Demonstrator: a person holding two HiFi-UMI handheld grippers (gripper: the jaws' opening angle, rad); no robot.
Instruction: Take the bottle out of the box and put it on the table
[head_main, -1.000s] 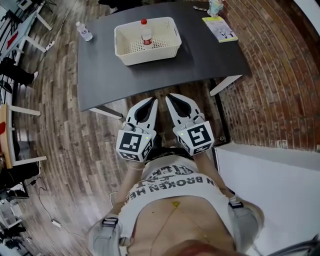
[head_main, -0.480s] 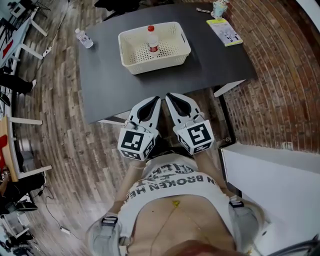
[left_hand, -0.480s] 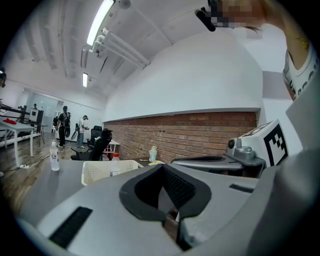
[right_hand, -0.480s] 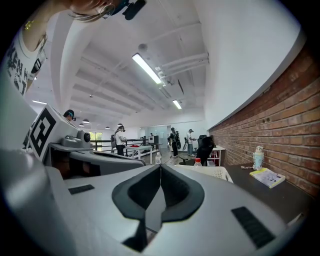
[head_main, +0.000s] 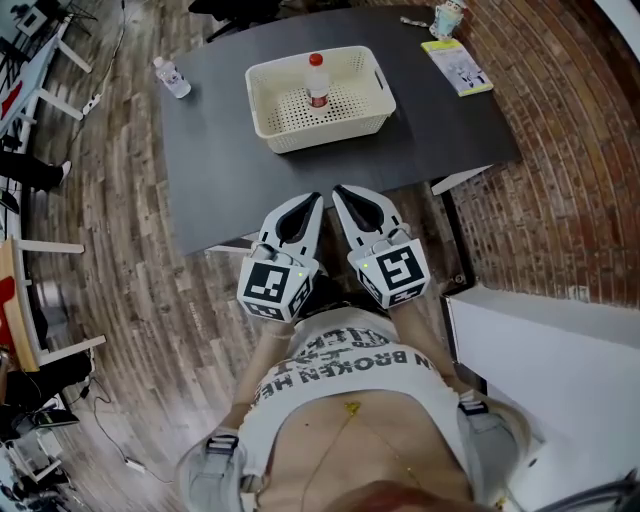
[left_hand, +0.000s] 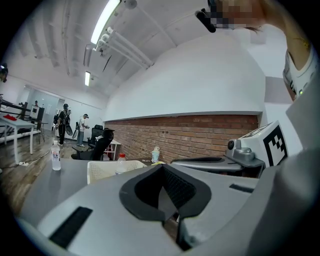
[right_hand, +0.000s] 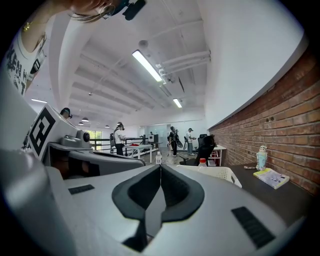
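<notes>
Clear plastic bottle with a red cap (head_main: 317, 82): in the head view it is found standing upright in the cream perforated plastic basket (head_main: 322, 128), toward its far wall, with nothing else in the basket. The basket is set on a dark grey matt tabletop (head_main: 230, 180). A second clear bottle (head_main: 170, 77) stands near the tabletop's far left corner, and a yellow booklet (head_main: 457, 66) lies at the far right; both are well apart from the basket. The left claw (head_main: 314, 199) and right claw (head_main: 338, 192) are held side by side at the tabletop's near edge, well short of the basket. Wood-plank floor (head_main: 110, 260) is noted to the left.

In the left gripper view the left claw (left_hand: 163, 167) is seen closed, pads together and nothing between them. The bottle (left_hand: 120, 163) shows beyond it, above the basket rim (left_hand: 102, 170).

In the right gripper view the right claw (right_hand: 160, 166) is likewise closed and empty. A brick wall (right_hand: 280, 120) runs along the tabletop's right side, and people (right_hand: 172, 140) stand far off in an open, strip-lit room.

Assessment: the bottle is judged light and smooth, easily toppled, with a thin wall likely to give under a hard squeeze. A hold across the body just below the cap, taken from above the rim, is advised.
</notes>
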